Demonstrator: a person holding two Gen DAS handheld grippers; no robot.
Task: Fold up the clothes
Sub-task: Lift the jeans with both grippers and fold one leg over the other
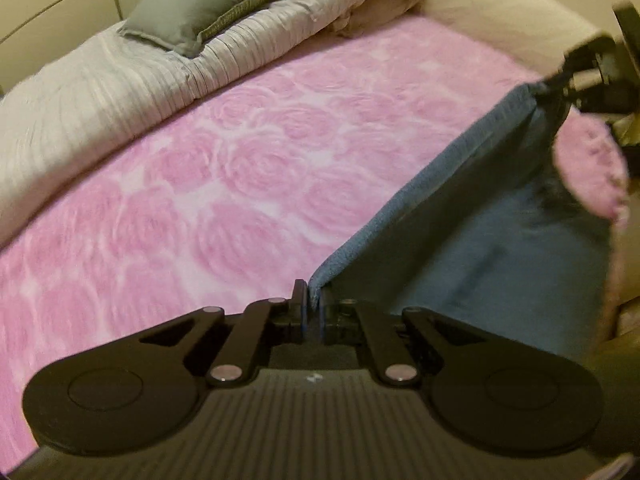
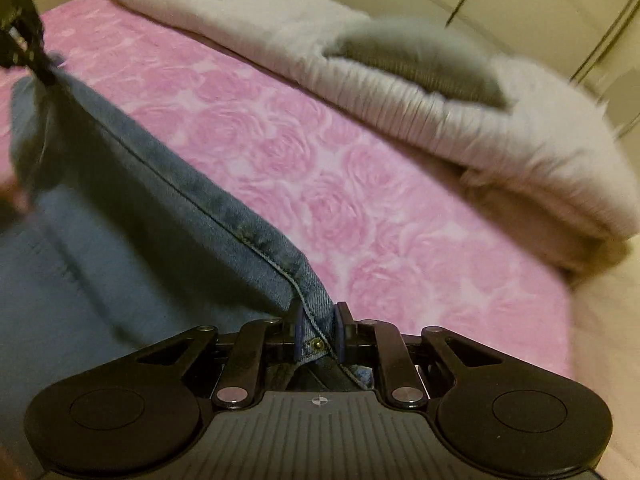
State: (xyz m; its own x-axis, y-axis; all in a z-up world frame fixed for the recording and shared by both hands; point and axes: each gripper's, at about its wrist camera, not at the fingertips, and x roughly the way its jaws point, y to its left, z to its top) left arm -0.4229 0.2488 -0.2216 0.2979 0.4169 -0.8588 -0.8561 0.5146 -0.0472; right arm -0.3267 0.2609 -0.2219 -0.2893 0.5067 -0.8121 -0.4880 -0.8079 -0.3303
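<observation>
A pair of blue jeans (image 1: 472,216) hangs stretched between my two grippers above a pink rose-patterned blanket (image 1: 224,184). My left gripper (image 1: 313,300) is shut on one end of the top edge. My right gripper (image 2: 318,328) is shut on the other end, at a seam with a metal rivet; the jeans (image 2: 152,184) run from it to the upper left. Each gripper shows in the other's view: the right one at the far right (image 1: 560,80), the left one at the far left (image 2: 32,56). The lower part of the jeans drops out of sight.
The pink blanket (image 2: 360,184) covers the bed. A folded grey-white duvet (image 1: 120,80) with a grey-green cushion (image 1: 216,4) lies along the far side, seen also in the right wrist view (image 2: 440,120). Cream wardrobe doors (image 2: 540,0) stand behind.
</observation>
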